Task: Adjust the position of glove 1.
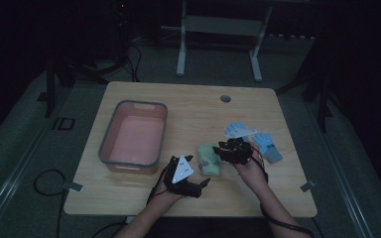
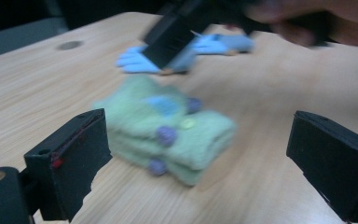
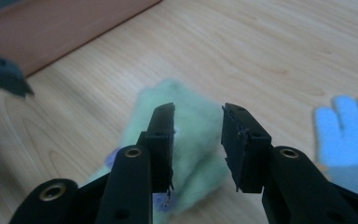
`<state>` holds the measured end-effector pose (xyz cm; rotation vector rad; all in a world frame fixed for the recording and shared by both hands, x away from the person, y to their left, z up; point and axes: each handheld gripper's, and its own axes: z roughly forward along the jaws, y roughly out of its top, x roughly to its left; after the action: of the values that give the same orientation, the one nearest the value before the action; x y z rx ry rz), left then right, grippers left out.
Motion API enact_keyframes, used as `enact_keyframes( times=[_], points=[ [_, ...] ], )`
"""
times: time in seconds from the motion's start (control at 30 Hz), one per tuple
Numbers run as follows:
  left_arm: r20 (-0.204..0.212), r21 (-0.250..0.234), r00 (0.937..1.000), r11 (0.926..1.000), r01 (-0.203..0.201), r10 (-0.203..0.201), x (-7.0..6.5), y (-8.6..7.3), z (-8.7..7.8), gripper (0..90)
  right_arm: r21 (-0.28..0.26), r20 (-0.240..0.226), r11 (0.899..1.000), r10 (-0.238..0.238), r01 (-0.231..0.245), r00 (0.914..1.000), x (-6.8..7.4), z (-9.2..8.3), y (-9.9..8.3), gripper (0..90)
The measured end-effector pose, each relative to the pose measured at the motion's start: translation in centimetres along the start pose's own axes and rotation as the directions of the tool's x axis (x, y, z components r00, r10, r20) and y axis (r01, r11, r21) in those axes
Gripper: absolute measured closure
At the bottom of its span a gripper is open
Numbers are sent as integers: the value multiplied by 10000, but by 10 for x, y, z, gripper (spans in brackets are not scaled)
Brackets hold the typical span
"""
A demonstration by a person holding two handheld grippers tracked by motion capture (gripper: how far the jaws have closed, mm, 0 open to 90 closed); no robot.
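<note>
A folded green knitted glove with purple dots lies on the wooden table. My left gripper rests low beside it on the near left, and its jaws stand wide open. In the left gripper view the green glove lies just ahead, between the two jaws and touching neither. My right gripper hovers at the glove's right end. Its jaws are apart, with the green glove below and behind them, and the pads do not press on it.
Two light blue gloves lie just beyond and to the right of my right gripper. A pink bin with a grey rim stands on the table's left half. A round cable hole sits near the far edge.
</note>
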<state>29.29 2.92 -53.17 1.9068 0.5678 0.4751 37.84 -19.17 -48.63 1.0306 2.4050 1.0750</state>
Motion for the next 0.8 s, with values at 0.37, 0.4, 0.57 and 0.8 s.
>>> enact_keyframes(
  times=[0.37,0.4,0.57,0.8],
  points=[
    [1098,1193,9698,9657,-2305,2179,-2,7,32,280,302,-769,9993,246,-224,9967,-20,21,16,519],
    [1142,1270,9676,9626,-2391,2253,-2,7,35,289,423,-870,9988,284,-248,9958,-20,26,15,507],
    [1558,1817,9543,9422,-2816,2552,3,6,48,337,1029,-1269,9933,657,-527,9897,-25,48,9,461],
    [1711,2314,9463,9224,-3094,2745,2,0,55,402,1773,-2430,9756,1710,-1296,9548,-40,68,-5,448]
  ],
)
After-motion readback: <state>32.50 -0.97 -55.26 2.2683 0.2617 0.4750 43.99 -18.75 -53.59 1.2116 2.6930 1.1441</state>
